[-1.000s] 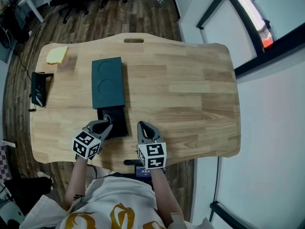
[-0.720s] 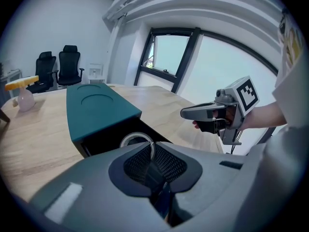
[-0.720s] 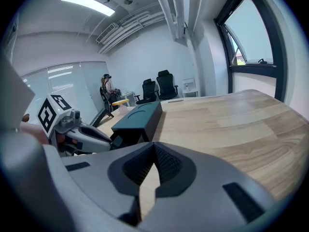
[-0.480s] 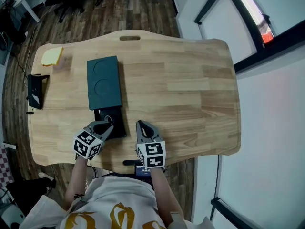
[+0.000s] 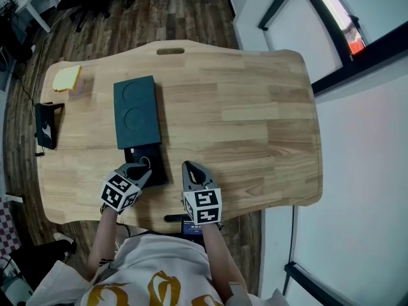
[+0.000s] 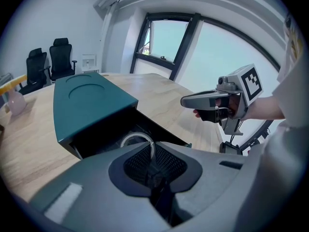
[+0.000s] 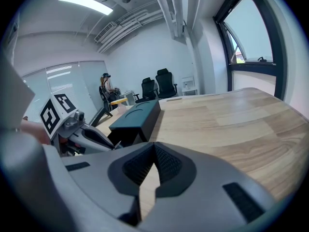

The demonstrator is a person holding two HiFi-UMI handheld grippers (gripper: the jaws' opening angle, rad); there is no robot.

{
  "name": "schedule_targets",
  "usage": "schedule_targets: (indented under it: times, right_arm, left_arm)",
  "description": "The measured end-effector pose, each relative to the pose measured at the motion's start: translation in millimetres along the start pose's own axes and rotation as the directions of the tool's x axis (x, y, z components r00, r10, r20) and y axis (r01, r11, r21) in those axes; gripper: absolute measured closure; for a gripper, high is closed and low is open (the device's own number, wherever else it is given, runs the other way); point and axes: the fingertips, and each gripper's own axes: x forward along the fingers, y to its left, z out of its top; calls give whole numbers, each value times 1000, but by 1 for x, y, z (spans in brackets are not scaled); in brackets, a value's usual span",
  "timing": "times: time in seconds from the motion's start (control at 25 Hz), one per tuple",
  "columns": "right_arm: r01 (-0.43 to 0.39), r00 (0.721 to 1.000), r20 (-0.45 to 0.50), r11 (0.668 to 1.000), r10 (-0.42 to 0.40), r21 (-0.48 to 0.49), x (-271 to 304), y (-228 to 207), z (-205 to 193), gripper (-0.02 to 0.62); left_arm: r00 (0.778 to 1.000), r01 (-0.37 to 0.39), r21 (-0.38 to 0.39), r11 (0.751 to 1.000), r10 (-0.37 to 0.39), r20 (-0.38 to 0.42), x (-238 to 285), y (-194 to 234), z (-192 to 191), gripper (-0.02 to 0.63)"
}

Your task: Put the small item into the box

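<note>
A dark teal box (image 5: 134,110) lies on the wooden table (image 5: 242,107), and its black drawer (image 5: 155,160) is pulled out toward me. My left gripper (image 5: 141,169) is shut on a thin silver ring (image 6: 131,138), which it holds at the open drawer's near left part. In the left gripper view the ring stands just in front of the dark drawer opening (image 6: 104,134) under the teal lid (image 6: 87,98). My right gripper (image 5: 190,167) hovers just right of the drawer, shut and holding nothing.
A yellow block (image 5: 66,78) and a pale pink thing (image 5: 87,81) sit at the far left corner. A black stand (image 5: 46,125) is at the left edge. Office chairs (image 7: 160,89) stand beyond the table; a window wall is on the right.
My left gripper has crept slightly forward with the ring over the drawer. The view has shifted a little; the right gripper has barely moved.
</note>
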Motion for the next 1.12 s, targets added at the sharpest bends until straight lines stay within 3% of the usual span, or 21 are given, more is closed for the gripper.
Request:
schedule_targets:
  times: [0.24, 0.6, 1.12]
  right_arm:
    - [7, 1000, 1, 1000, -7, 5, -4, -4, 2, 591]
    - [14, 1000, 3, 1000, -14, 5, -9, -8, 6, 591]
    - [25, 1000, 8, 1000, -25, -7, -16, -7, 7, 591]
  left_arm:
    - [992, -10, 22, 1000, 12, -123, 7, 0, -6, 572]
    - [976, -5, -7, 1000, 3, -217, 11, 0, -12, 572]
    - [982, 2, -42, 999, -10, -188, 10, 2, -7, 572]
